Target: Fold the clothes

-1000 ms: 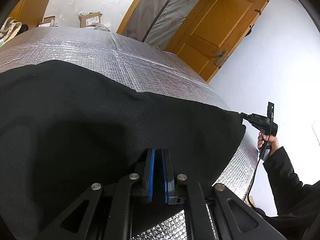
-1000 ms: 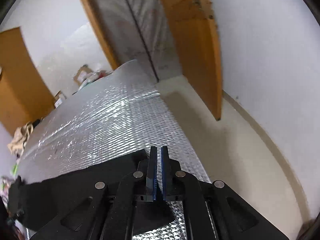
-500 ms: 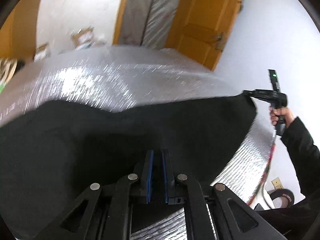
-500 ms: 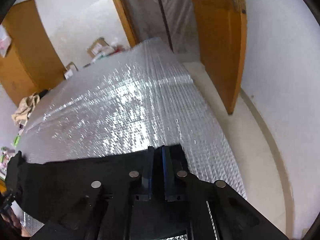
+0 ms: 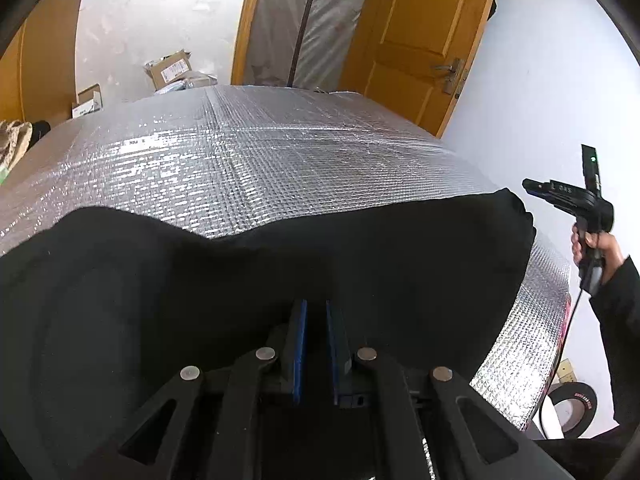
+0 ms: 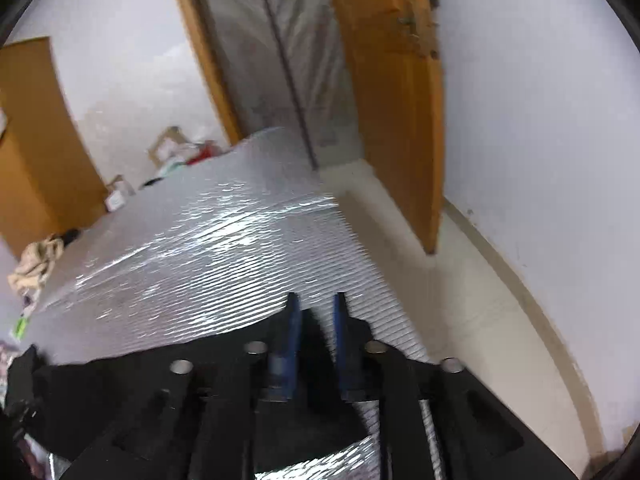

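The left wrist view looks down over a black garment (image 5: 280, 272) spread across the near part of a table (image 5: 260, 160) covered in silver quilted foil. The left hand-held gripper (image 5: 316, 344) sits low over the garment's near edge, its blue pads standing a narrow gap apart; dark cloth fills the view between and beneath them, but whether the pads press on any fold cannot be told. The garment reaches from the left rim of this view to a rounded corner at the right, near the table's edge. Just beyond that corner, clear of the cloth, the right hand-held gripper (image 5: 560, 196) is seen from the side, held in a hand (image 5: 596, 248) with a dark sleeve (image 5: 616, 312). In the blurred right wrist view, the right hand-held gripper (image 6: 316, 332) has its jaws opening, the blue fingers plainly parted, with a tip of black garment (image 6: 120, 380) lying between them but not pinched. From there the garment runs away to the left along the table's (image 6: 220, 248) near edge. Behind the table stand an orange wooden door (image 5: 420, 40), a plastic-sheeted doorway (image 5: 304, 20) and cardboard boxes (image 5: 172, 70) on the floor.
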Demonstrator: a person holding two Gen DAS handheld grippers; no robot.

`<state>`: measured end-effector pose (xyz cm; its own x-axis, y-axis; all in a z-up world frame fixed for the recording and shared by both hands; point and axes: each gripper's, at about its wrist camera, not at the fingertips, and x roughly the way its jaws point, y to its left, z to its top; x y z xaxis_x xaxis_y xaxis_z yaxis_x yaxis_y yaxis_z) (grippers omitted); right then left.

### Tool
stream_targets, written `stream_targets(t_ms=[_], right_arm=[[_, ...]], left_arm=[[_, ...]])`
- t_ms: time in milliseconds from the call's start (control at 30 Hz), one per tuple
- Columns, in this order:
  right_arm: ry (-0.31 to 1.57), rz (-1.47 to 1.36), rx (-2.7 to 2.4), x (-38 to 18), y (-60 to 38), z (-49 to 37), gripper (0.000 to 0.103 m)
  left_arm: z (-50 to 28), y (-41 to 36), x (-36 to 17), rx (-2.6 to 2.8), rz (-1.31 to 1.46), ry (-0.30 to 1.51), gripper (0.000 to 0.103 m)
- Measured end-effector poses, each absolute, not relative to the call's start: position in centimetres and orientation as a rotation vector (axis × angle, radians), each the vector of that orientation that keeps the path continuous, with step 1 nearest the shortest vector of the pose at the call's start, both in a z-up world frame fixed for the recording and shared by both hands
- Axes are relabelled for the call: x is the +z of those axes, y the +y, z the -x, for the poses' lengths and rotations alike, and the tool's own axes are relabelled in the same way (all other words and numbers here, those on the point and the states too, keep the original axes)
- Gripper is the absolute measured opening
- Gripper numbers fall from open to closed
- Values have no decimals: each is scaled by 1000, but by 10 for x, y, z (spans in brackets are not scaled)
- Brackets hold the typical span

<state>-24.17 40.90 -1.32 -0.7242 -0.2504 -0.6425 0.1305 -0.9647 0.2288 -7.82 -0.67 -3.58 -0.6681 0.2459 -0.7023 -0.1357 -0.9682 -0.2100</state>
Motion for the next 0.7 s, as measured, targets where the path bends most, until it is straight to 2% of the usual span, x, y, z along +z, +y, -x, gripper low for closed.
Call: stream_targets(t_ms=[133,200,400,567,700], right_arm=[[-77,-1127,-2620,-36,379,228,22],[18,-1223,-2660,-51,382,228,17],[-248,-1129,-2842,-33,432,204,20],[-273,-1117,-2764,-39,416,194,20],[-426,-1173,-2722,-55,427,193,21]], left_arm=[[79,1,-38,2656,1156,-169,9],[81,0,-42,2650,1159,-177,9],[79,-5,-46,2635,1150,-223,9],[83,-6,-45,2627,1151,-241,9],[81,-7,-46,2629,1147,-246,9]])
